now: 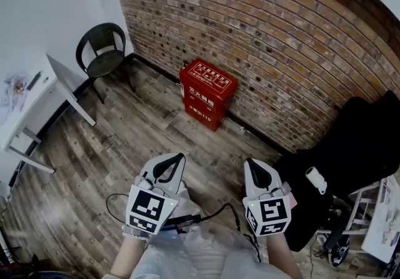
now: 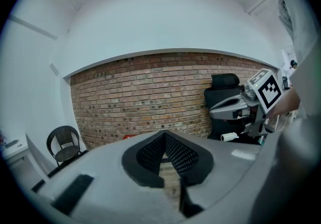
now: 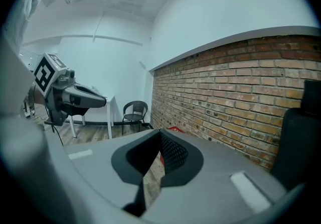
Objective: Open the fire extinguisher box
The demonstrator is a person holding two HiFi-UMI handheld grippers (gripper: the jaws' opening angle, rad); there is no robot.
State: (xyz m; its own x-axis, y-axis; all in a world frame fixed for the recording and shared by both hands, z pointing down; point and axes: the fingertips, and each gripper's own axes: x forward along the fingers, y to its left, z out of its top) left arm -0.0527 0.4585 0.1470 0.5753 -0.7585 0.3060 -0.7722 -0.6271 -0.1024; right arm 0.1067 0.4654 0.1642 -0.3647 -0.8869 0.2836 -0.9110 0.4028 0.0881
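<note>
Fire extinguisher box [image 1: 207,93] stands closed by the far brick wall [image 1: 269,27], opening not yet begun, with left claw [image 1: 179,159] and right claw [image 1: 251,163] pressed together, empty, well short of it.

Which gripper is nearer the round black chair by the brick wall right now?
Left. The left gripper is below and right of the chair; the right gripper is farther right still.
</note>
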